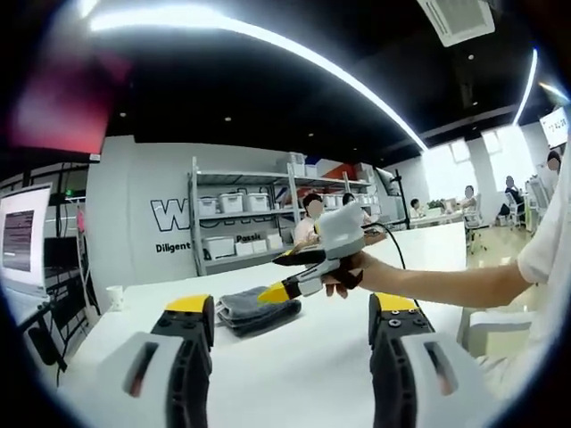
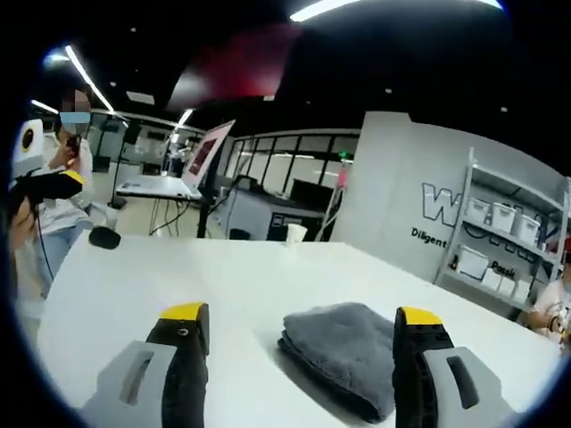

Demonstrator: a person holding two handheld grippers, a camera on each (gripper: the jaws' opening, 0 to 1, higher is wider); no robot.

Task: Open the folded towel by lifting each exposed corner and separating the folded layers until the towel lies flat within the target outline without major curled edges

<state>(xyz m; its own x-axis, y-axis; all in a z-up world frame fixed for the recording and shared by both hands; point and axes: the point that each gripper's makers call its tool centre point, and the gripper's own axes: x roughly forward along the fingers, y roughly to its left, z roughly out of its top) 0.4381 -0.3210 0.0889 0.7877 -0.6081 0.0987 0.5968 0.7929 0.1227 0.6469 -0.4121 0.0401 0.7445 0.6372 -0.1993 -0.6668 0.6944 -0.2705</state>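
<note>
A folded grey towel [image 1: 259, 312] lies on the white table [image 1: 321, 374]. In the left gripper view my left gripper [image 1: 291, 308] stands open above the table, a short way back from the towel. A hand holds my right gripper [image 1: 275, 276] just over the towel's right end, jaws apart. In the right gripper view the towel [image 2: 343, 352] lies between and just ahead of the open jaws of my right gripper [image 2: 302, 314], nearer the right jaw. My left gripper [image 2: 67, 183] shows at the far left edge. Nothing is held.
A paper cup [image 1: 114, 297] stands at the table's far side. Behind are a shelf with white bins [image 1: 236, 223], a screen [image 1: 22, 236] at the left and seated people. A black object [image 2: 104, 237] lies on the table's left part.
</note>
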